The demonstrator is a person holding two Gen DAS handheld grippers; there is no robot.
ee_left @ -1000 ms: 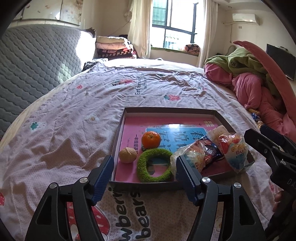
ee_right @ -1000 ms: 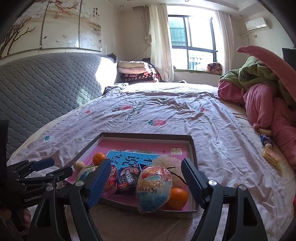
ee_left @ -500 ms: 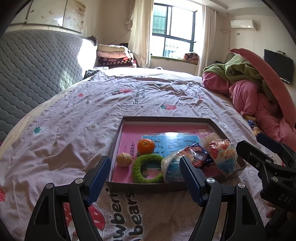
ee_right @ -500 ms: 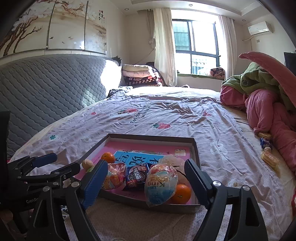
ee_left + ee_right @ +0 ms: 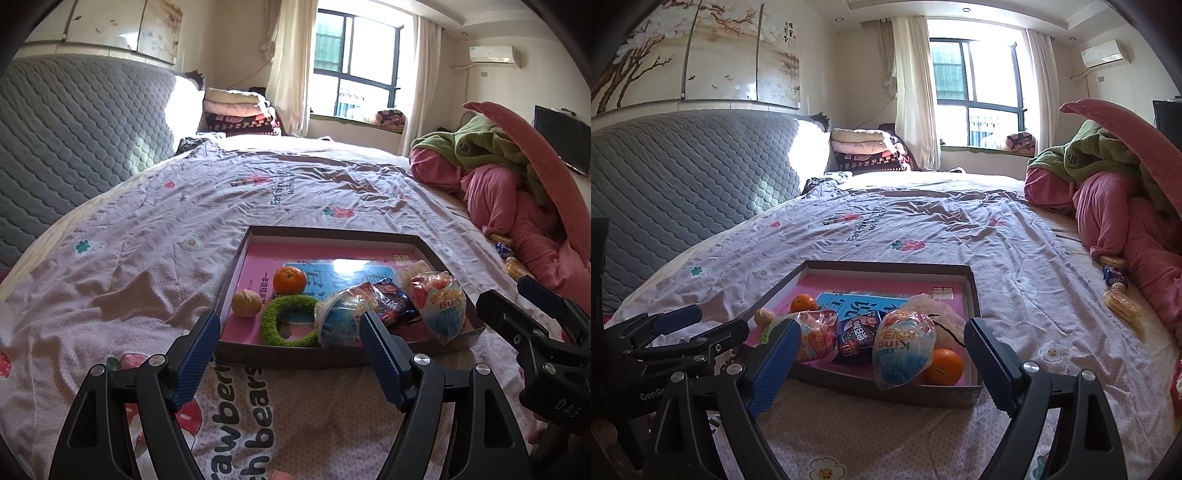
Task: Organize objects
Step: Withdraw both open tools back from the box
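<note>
A shallow brown box (image 5: 332, 232) with a pink floor lies on the bed, also in the right wrist view (image 5: 886, 266). In it lie an orange (image 5: 290, 279), a pale round fruit (image 5: 244, 302), a green fuzzy ring (image 5: 288, 319), a dark snack packet (image 5: 393, 304), and egg-shaped snack bags (image 5: 441, 308) (image 5: 903, 347). A second orange (image 5: 943, 366) sits at the box's near right corner. My left gripper (image 5: 288, 358) is open and empty, just short of the box. My right gripper (image 5: 881, 360) is open and empty, near the box's front edge.
The bed has a pink printed sheet (image 5: 147, 258). A grey quilted headboard (image 5: 74, 140) stands at the left. Pink and green bedding (image 5: 1115, 192) is piled at the right, with small wrapped snacks (image 5: 1121, 304) beside it. Folded blankets (image 5: 868, 151) lie by the window.
Both grippers have drawn back and risen a little from the box, so it looks smaller and farther. Both stay open and empty. The objects in the box have not moved.
</note>
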